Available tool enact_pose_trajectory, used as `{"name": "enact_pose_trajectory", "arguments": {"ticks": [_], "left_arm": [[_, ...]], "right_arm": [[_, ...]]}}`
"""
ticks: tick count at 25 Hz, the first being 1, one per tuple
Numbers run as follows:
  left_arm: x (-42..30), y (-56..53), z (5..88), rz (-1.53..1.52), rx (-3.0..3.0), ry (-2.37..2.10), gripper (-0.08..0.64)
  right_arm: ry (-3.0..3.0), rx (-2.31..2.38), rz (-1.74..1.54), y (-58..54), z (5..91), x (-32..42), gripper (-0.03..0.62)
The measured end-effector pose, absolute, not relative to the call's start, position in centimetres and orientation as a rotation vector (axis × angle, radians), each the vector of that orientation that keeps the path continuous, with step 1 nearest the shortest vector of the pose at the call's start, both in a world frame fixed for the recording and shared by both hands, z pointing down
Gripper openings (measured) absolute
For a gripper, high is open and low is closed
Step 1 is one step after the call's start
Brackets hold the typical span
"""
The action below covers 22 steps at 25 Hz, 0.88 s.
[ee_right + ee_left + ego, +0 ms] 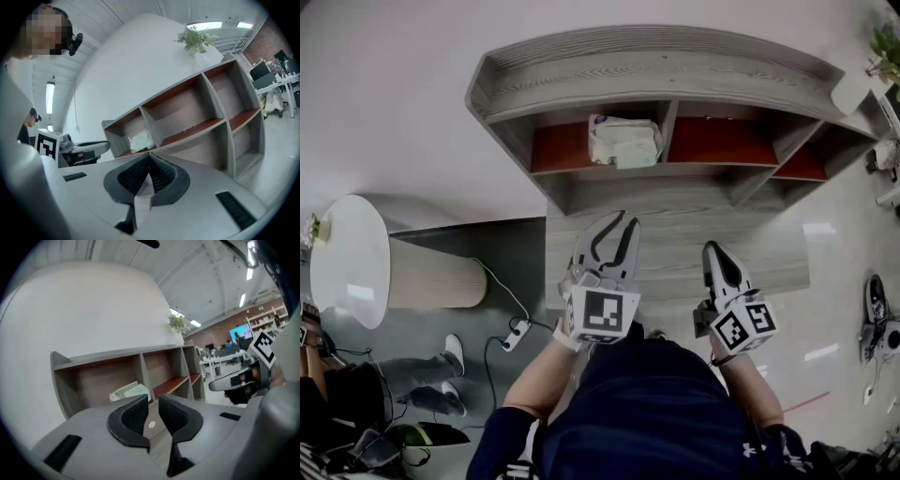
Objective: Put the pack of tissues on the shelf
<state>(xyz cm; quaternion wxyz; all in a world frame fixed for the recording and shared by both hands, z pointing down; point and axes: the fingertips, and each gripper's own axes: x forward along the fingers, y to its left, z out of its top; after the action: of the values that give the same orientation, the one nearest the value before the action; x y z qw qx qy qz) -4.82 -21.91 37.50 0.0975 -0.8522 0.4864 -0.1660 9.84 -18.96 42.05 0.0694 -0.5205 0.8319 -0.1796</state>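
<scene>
The pack of tissues (624, 141) is a pale, crinkled bundle. It lies in the left compartment of the grey wooden shelf (656, 70), on its red-brown board. It also shows in the left gripper view (127, 391) and the right gripper view (140, 139). My left gripper (619, 223) hangs in front of the shelf, well short of the pack. Its jaws (153, 401) stand a narrow gap apart with nothing between them. My right gripper (719, 251) is beside it to the right, with its pads meeting at the tips (149, 157) and nothing held.
The shelf's lower grey ledge (750, 244) juts out under both grippers. A round white table (347, 262) on a beige base stands at the left. A power strip (516, 333) with its cable lies on the floor. A potted plant (886, 42) stands on the shelf's right end.
</scene>
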Motion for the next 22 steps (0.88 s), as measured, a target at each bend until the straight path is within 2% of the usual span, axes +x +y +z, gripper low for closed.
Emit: {"name": "enact_pose_trajectory", "arguments": {"ticks": [5,13,22], "left_arm": [[-4.2,-18.9,37.4,-0.283,-2.633,1.425,0.026],[-3.5,-15.5,36.8,-0.183,-2.612,1.367,0.015],[-2.2,-13.6,38.8,-0.218,-2.698,1.339,0.015]], "right_arm": [[2.564,-1.576,-0.442,-18.4,40.9,9.3,0.011],[2.566,-1.556,-0.311,-17.3,38.6,8.9,0.011],[2.570,-1.523,-0.179,-15.2,36.3,8.6,0.011]]}}
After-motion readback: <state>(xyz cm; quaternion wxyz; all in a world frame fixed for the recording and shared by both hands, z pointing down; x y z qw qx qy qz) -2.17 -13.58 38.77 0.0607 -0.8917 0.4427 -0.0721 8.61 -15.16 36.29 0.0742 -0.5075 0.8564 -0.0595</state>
